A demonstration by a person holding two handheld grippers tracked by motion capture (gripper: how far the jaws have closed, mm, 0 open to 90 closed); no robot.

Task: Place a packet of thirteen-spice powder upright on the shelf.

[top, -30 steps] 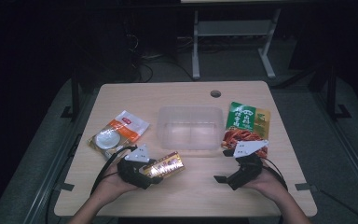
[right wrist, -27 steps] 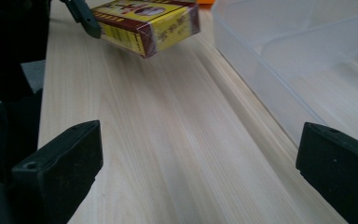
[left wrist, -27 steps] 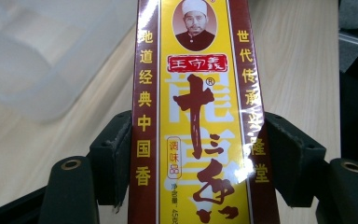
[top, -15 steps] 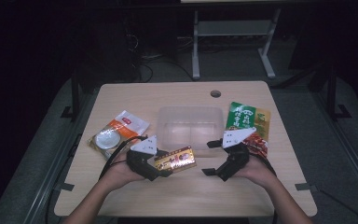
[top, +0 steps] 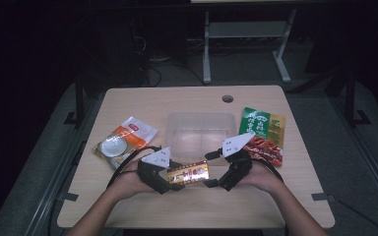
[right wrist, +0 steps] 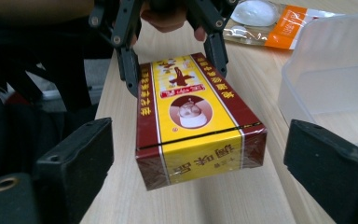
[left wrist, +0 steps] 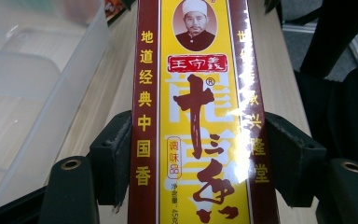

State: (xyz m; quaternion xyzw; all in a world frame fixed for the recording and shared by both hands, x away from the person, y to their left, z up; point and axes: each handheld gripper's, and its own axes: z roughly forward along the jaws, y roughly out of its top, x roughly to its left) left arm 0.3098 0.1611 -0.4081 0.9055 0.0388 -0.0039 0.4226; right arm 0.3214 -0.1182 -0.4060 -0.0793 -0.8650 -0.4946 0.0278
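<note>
Box (right wrist: 193, 121) clamped in left claw (left wrist: 200, 154), between open right claw's (right wrist: 200, 163) jaws

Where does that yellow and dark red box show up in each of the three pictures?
High view: the yellow and dark red box sits low centre, between the two hands.
Left gripper view: it fills the middle, clamped between black fingers.
Right gripper view: centre, its near end facing the camera.
Shared landmark: the clear plastic container beside it.

Light wooden table (top: 197, 206) carrying a clear plastic tub (top: 200, 132) mid-top, orange-and-white packet (top: 123, 142) lying left, green packet (top: 262, 125) and red packet (top: 266, 149) lying right.
</note>
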